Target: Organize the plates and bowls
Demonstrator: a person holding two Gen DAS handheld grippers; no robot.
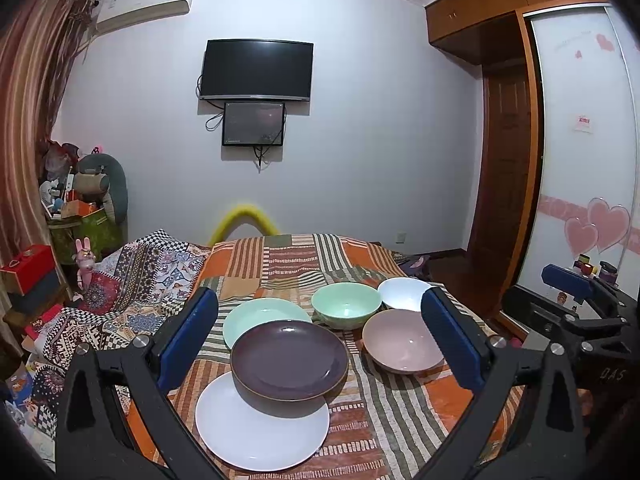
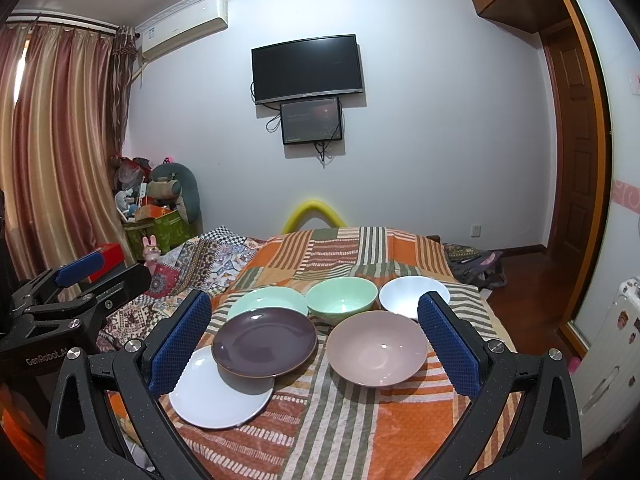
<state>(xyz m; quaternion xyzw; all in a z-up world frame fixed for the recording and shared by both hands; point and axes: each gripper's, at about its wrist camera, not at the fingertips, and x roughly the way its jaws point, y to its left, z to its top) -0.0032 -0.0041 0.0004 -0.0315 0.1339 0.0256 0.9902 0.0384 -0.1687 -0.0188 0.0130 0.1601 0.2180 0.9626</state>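
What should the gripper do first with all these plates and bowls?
Probably bring the left gripper down to the purple plate. Both grippers are open and hold nothing. That plate lies atop the others, overlapping the white plate and the green plate, so it seems easiest to lift first. The three bowls sit apart on the right.

A domestic bedroom is indicated. A bed covered with a patchwork striped blanket is observed. A television and an air conditioner are mounted on the wall. Striped curtains are hung at the left, a built-in wooden wardrobe is fitted at the right, and plush toys are piled in the corner.
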